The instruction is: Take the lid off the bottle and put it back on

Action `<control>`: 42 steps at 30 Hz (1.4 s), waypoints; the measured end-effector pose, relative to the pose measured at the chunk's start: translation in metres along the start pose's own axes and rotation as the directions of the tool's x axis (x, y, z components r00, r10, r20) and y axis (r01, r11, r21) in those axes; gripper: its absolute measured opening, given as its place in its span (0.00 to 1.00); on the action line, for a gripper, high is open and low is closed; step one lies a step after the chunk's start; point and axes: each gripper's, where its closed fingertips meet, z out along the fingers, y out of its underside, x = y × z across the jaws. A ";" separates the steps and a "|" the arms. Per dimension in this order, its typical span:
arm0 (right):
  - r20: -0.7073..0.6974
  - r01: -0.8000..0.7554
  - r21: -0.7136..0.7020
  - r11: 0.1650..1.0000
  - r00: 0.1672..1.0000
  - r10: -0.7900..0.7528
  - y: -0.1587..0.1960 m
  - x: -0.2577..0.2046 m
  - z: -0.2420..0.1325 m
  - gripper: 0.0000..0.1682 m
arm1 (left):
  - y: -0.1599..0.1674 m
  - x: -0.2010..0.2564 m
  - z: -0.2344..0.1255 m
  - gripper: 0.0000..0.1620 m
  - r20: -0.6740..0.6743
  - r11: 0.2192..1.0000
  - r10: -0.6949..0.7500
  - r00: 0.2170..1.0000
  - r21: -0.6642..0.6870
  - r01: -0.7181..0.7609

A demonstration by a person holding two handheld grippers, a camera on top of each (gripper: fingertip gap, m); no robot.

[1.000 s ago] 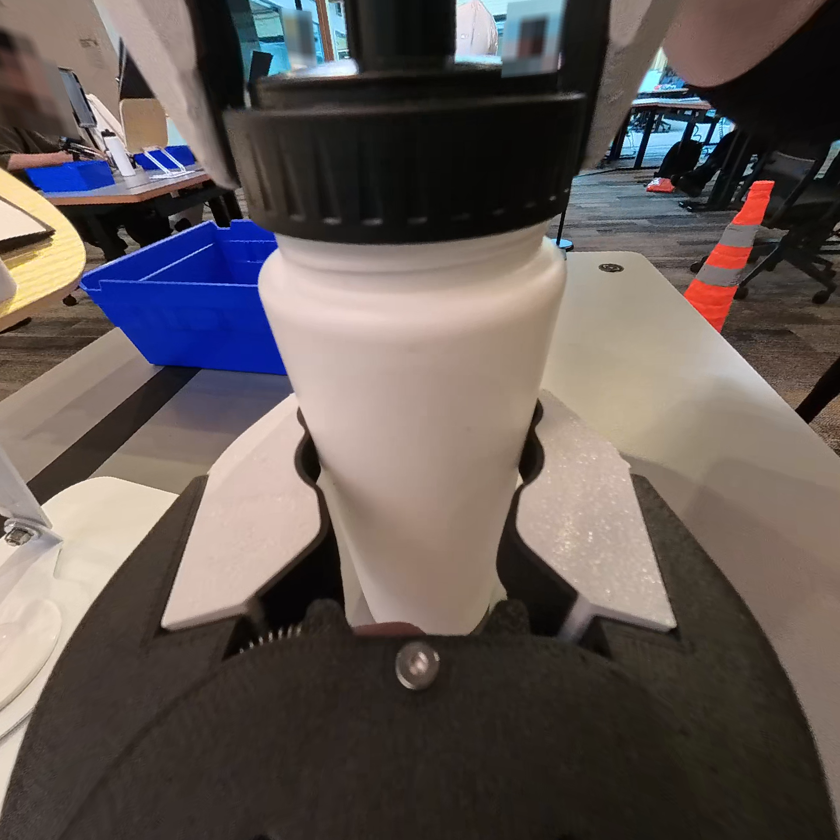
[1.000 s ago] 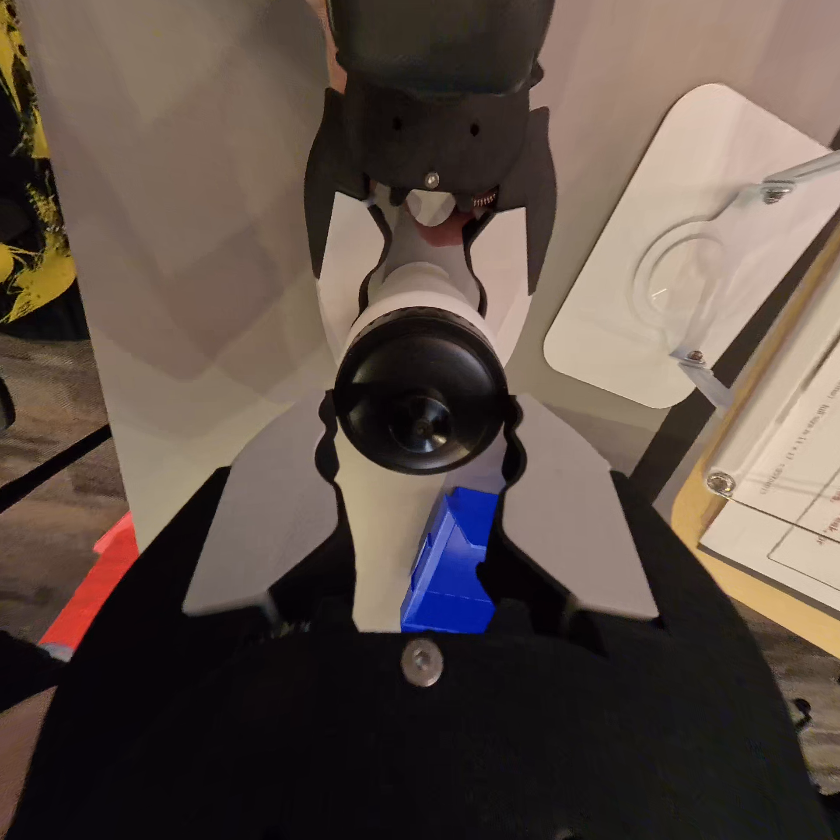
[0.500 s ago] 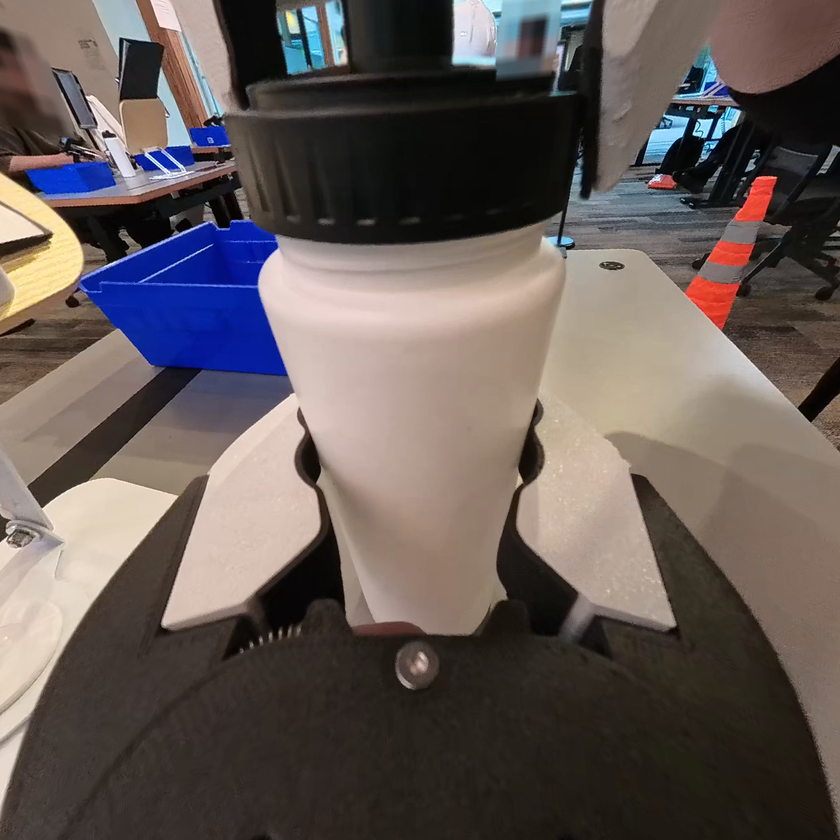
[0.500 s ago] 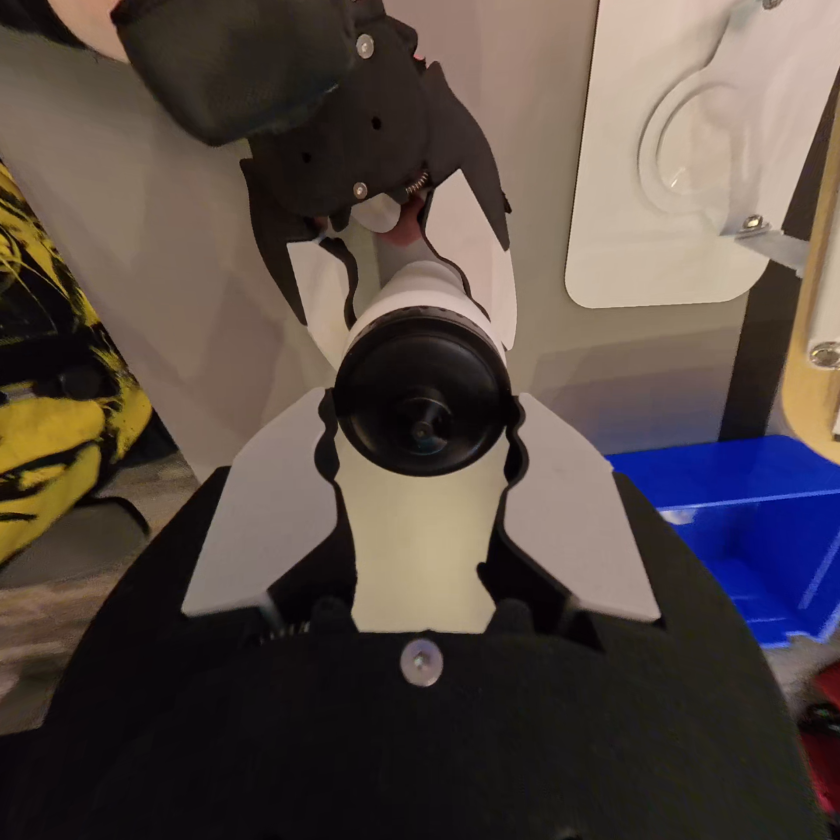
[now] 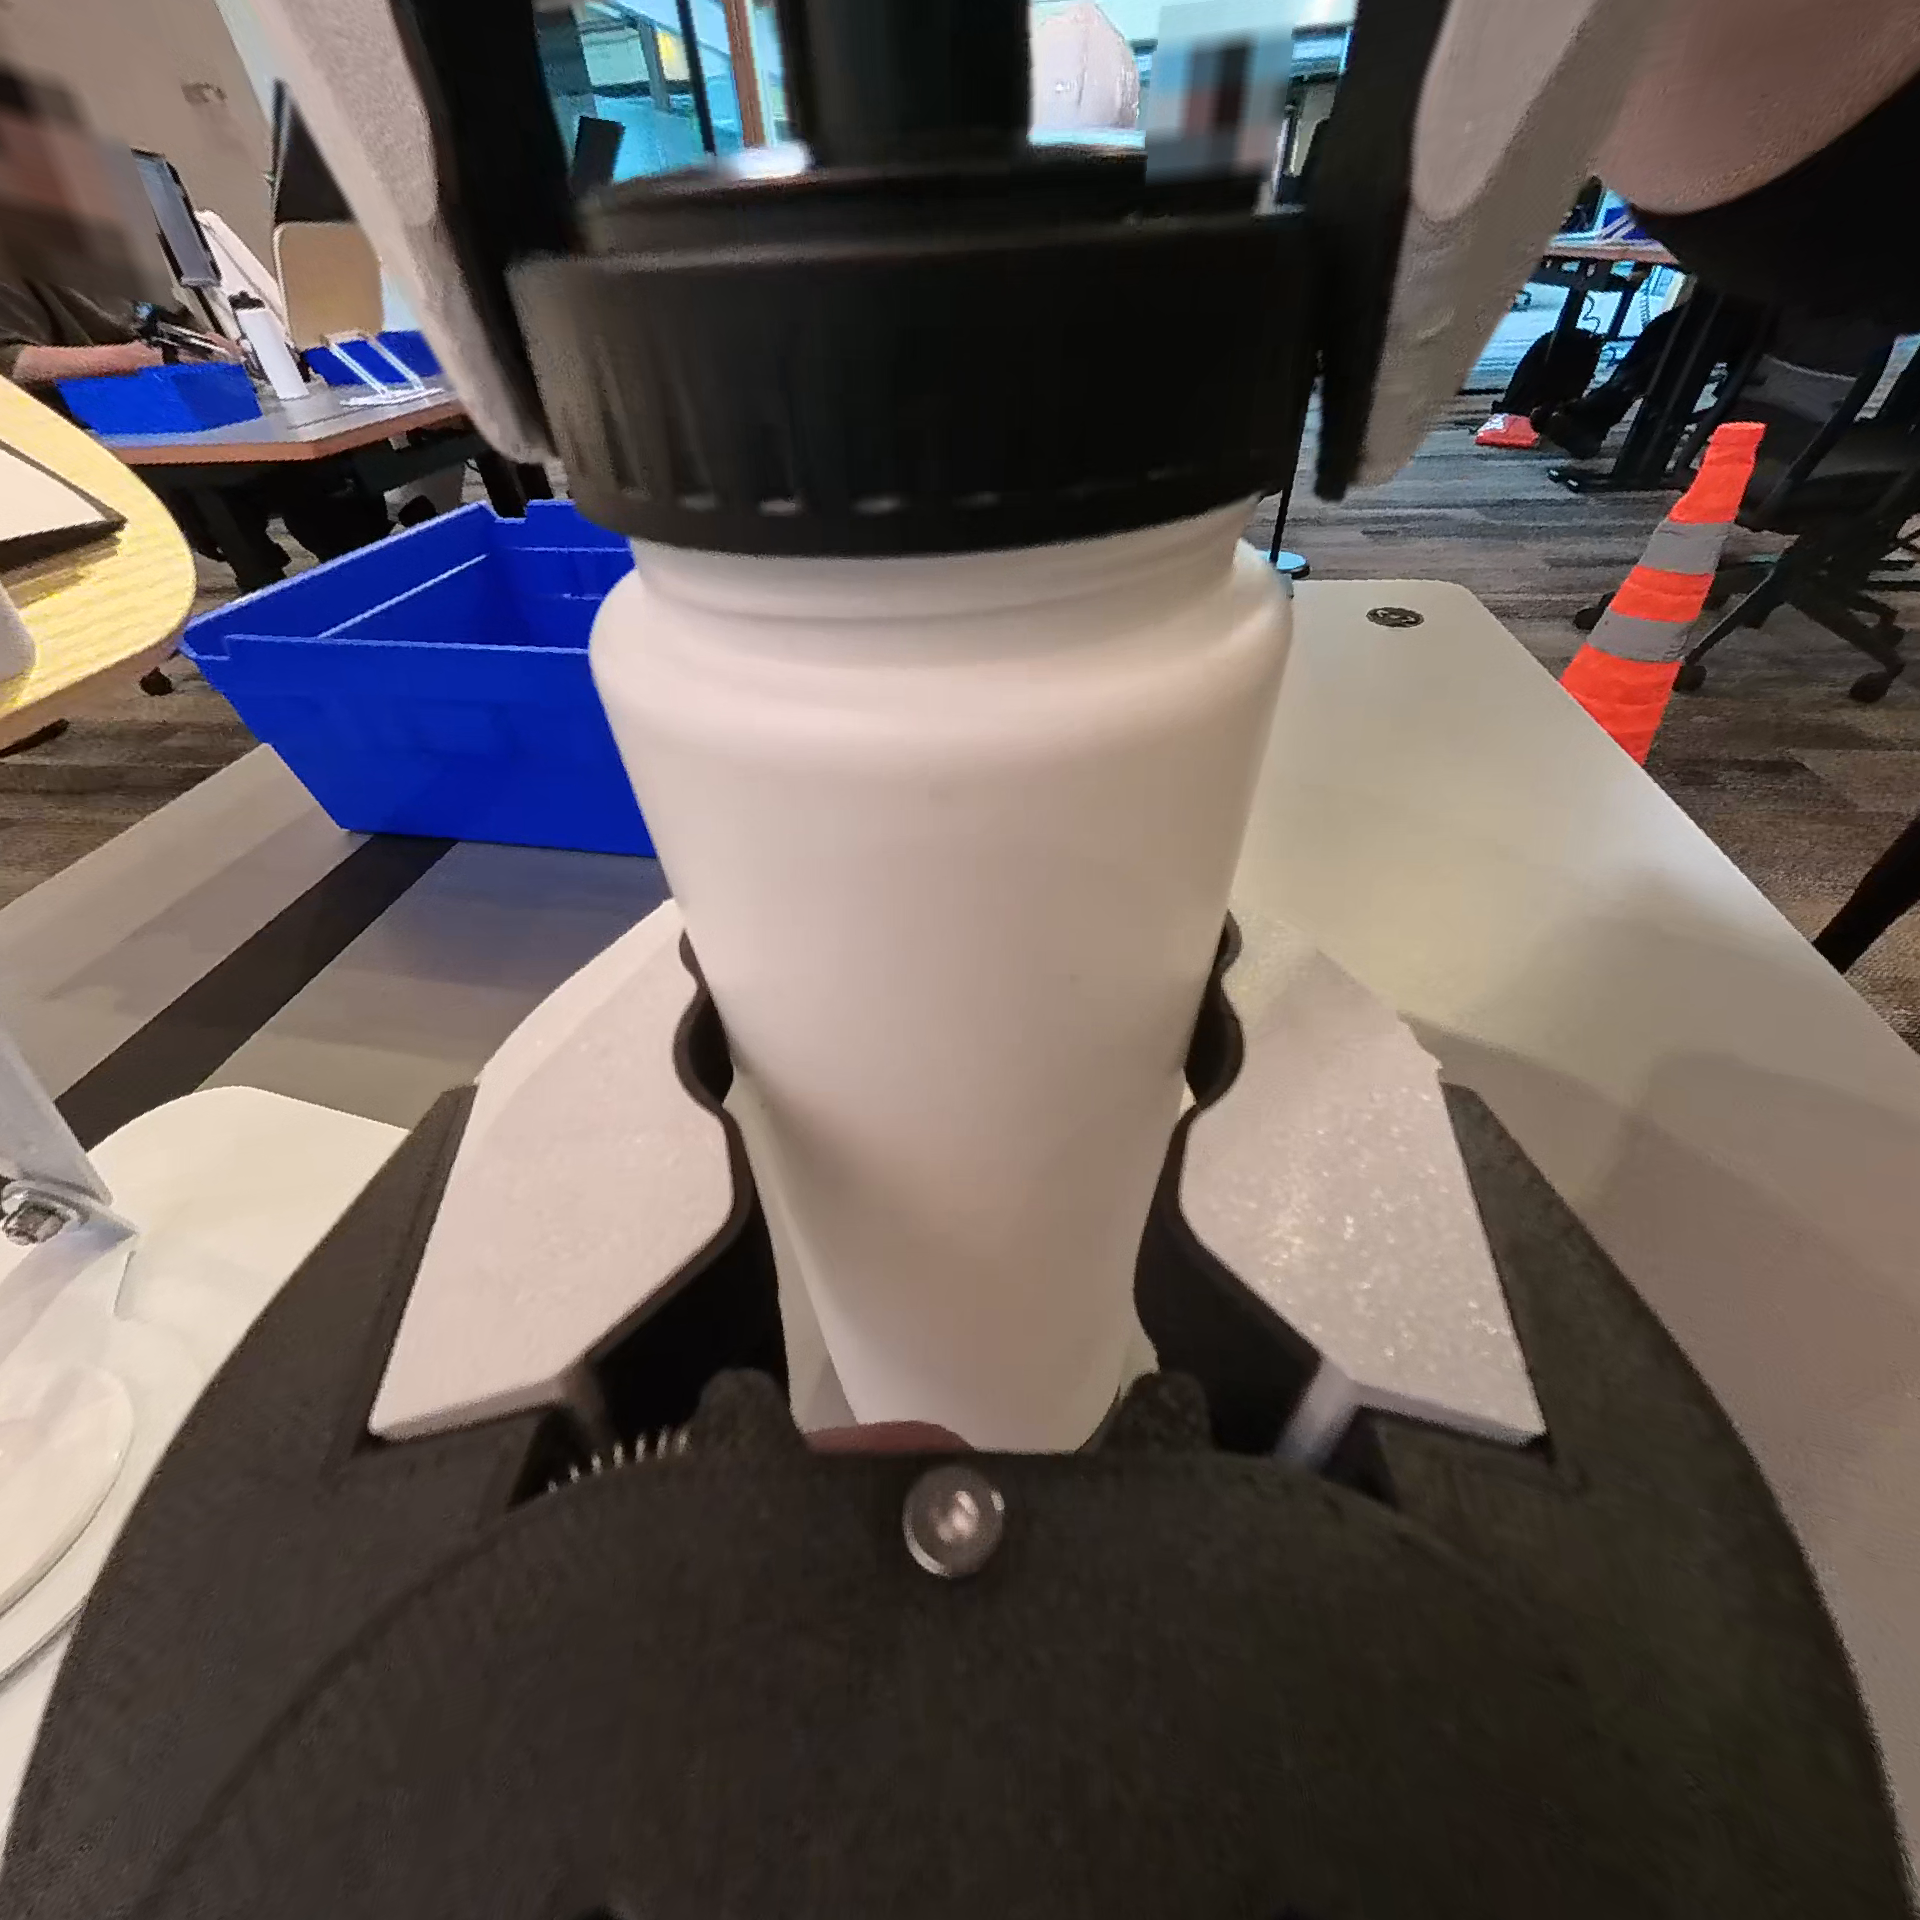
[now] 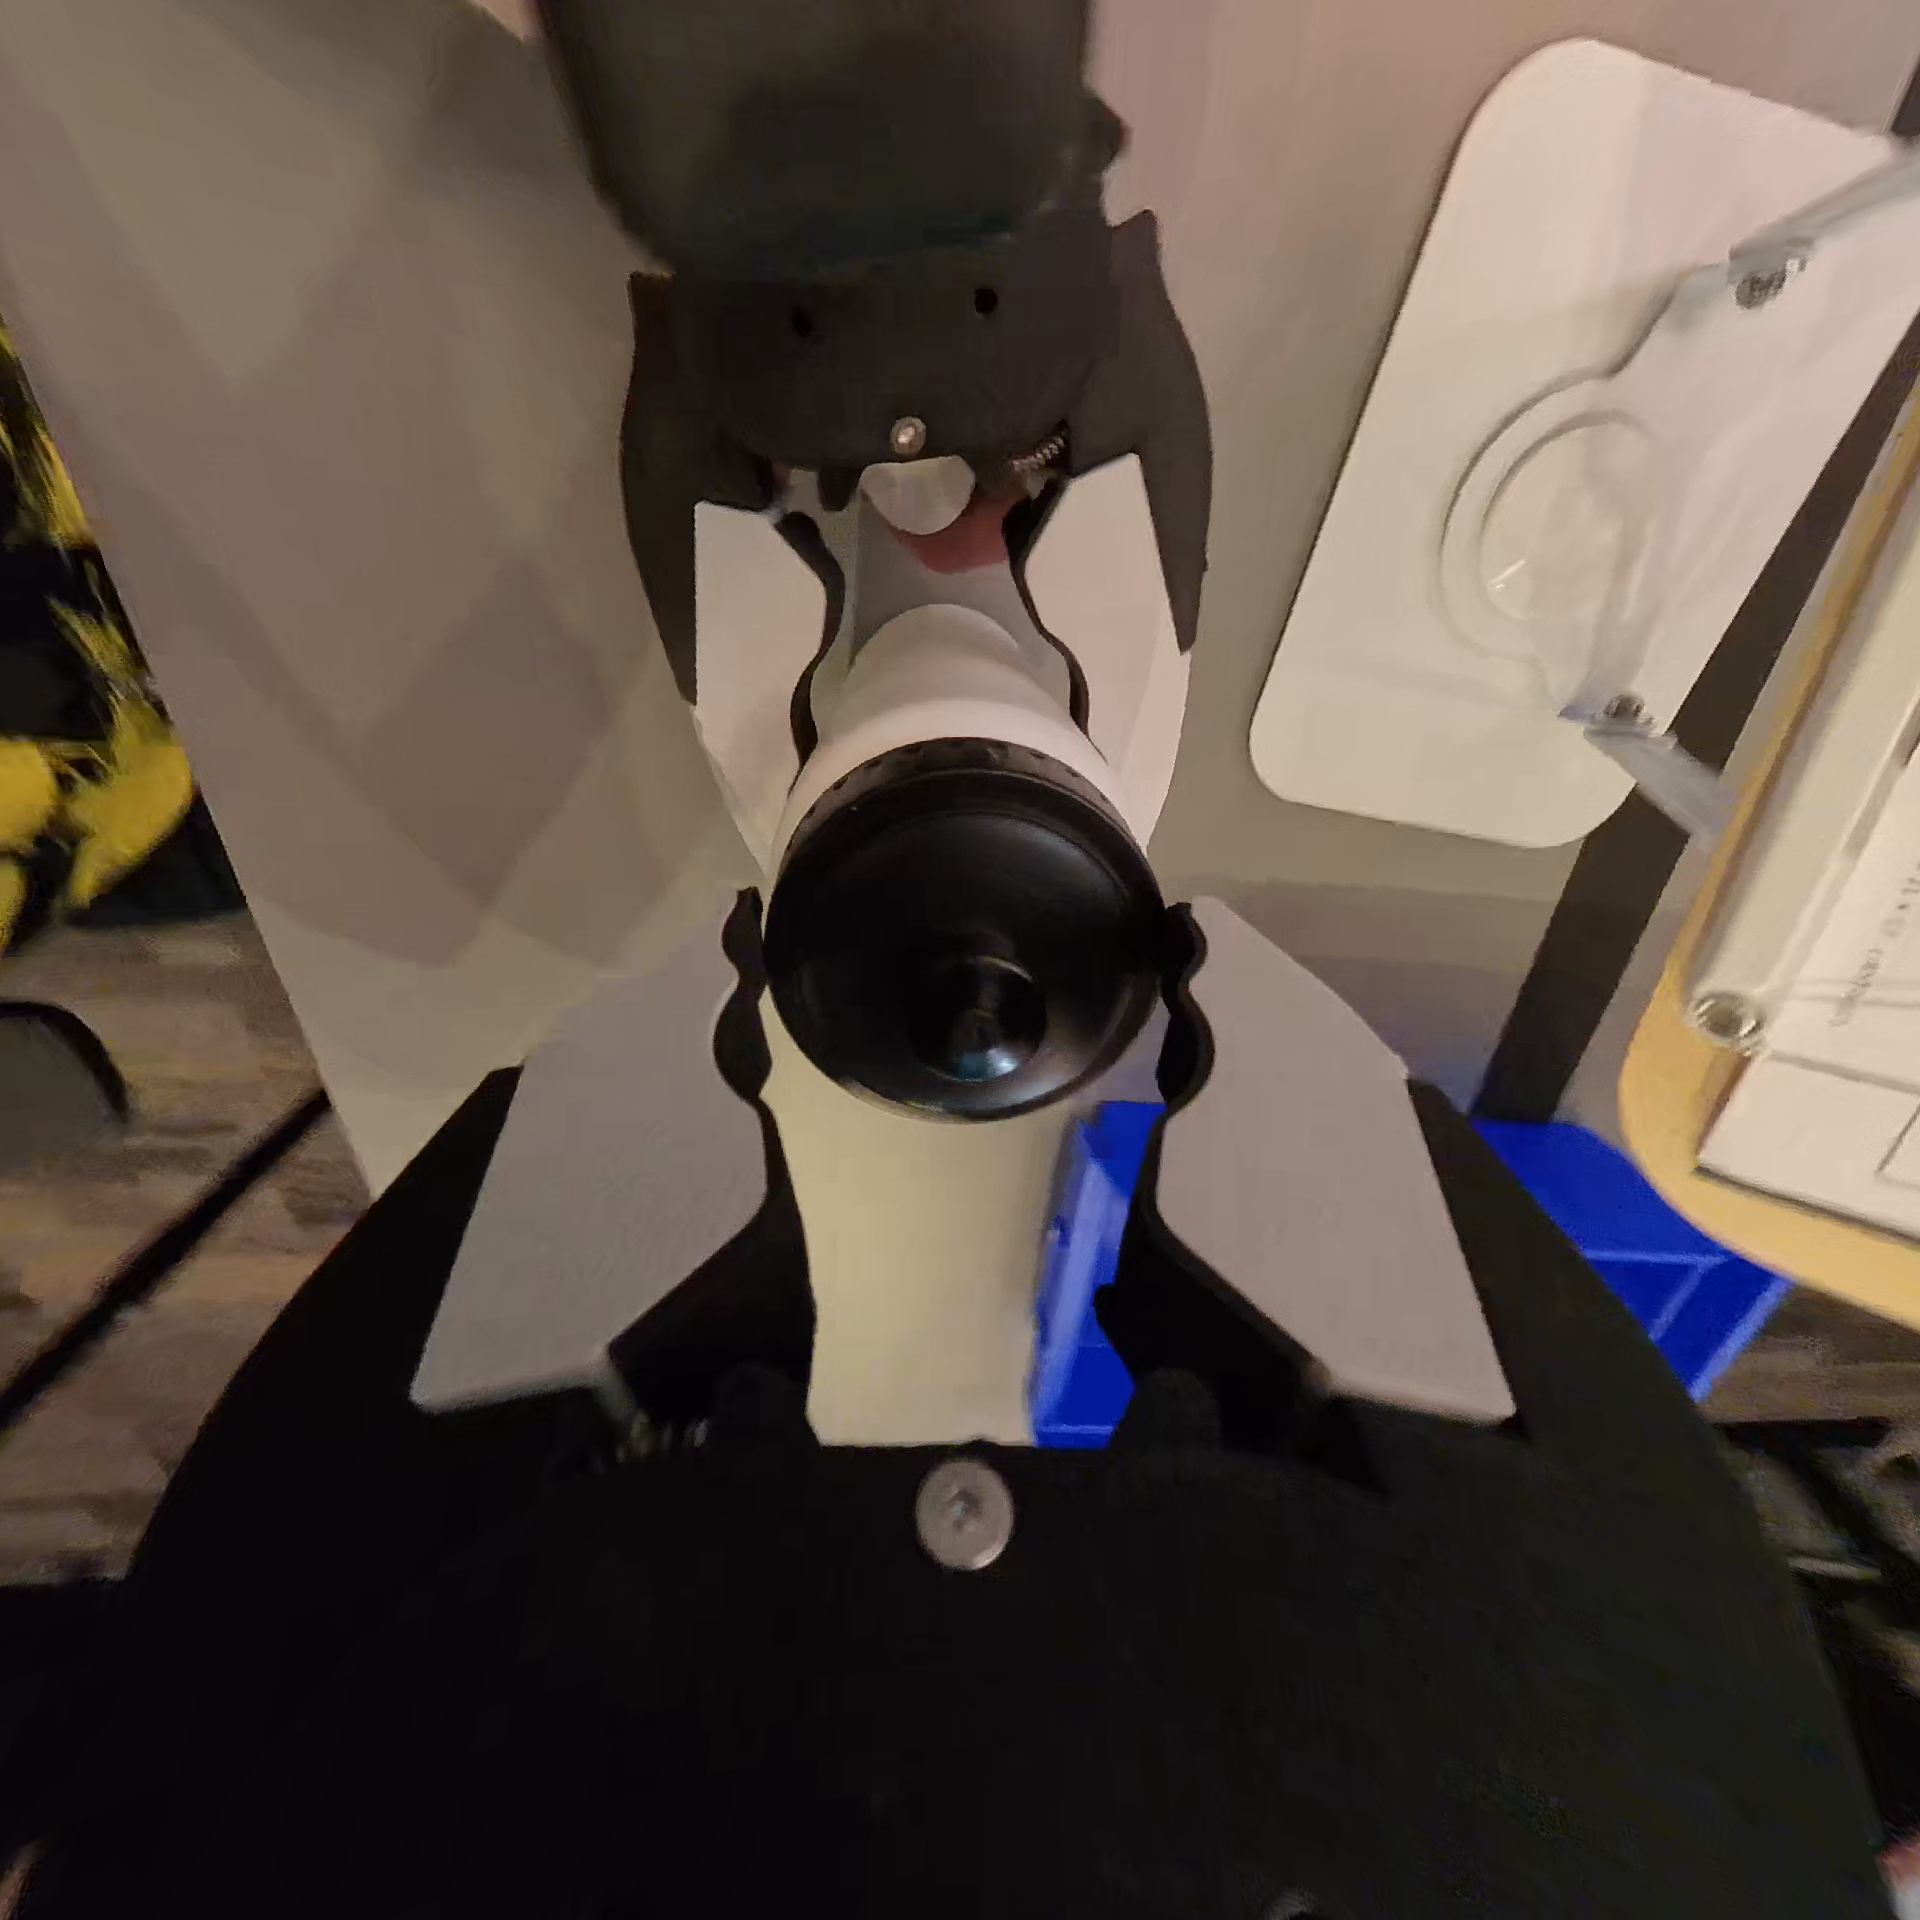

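Observation:
The white bottle (image 5: 935, 883) stands upright between the fingers of my left gripper (image 5: 956, 992), which is shut on its lower body. The black ribbed lid (image 5: 935, 384) sits on the bottle's neck. My right gripper (image 6: 961, 935) comes down from above and is shut on the lid (image 6: 894, 883), one finger on each side. Its fingers (image 5: 436, 208) show at the top of the left wrist view. In the right wrist view the bottle (image 6: 935, 675) and the left gripper (image 6: 940, 696) lie below the lid.
A blue bin (image 5: 416, 707) stands behind the bottle on the white table (image 5: 1455, 883). A white base with a clear bracket (image 6: 1507, 468) lies to the left. A wooden board (image 5: 62, 603) is at far left. An orange cone (image 5: 1662, 582) stands on the floor at right.
The right gripper twisted around the bottle's axis while shut on the lid, then swung back to about its first angle. The left gripper and the bottle stayed still.

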 end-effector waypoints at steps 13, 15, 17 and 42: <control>-0.085 0.072 -0.022 0.997 0.994 -0.074 -0.001 0.005 -0.012 0.55 | -0.001 0.003 0.001 0.54 -0.006 1.000 0.018 1.000 -0.005 -0.018; -0.070 0.137 -0.010 0.990 0.988 -0.138 -0.004 0.004 -0.012 0.53 | -0.001 0.003 0.001 0.54 -0.007 1.000 0.016 1.000 -0.004 -0.016; -0.025 0.172 -0.018 0.985 0.985 -0.172 -0.003 -0.001 -0.008 0.46 | -0.001 0.003 0.001 0.54 -0.006 1.000 0.016 1.000 -0.004 -0.016; -0.007 0.038 -0.101 0.994 0.999 -0.039 0.009 -0.004 0.009 0.46 | -0.001 0.005 0.003 0.54 -0.010 1.000 0.018 1.000 -0.001 -0.018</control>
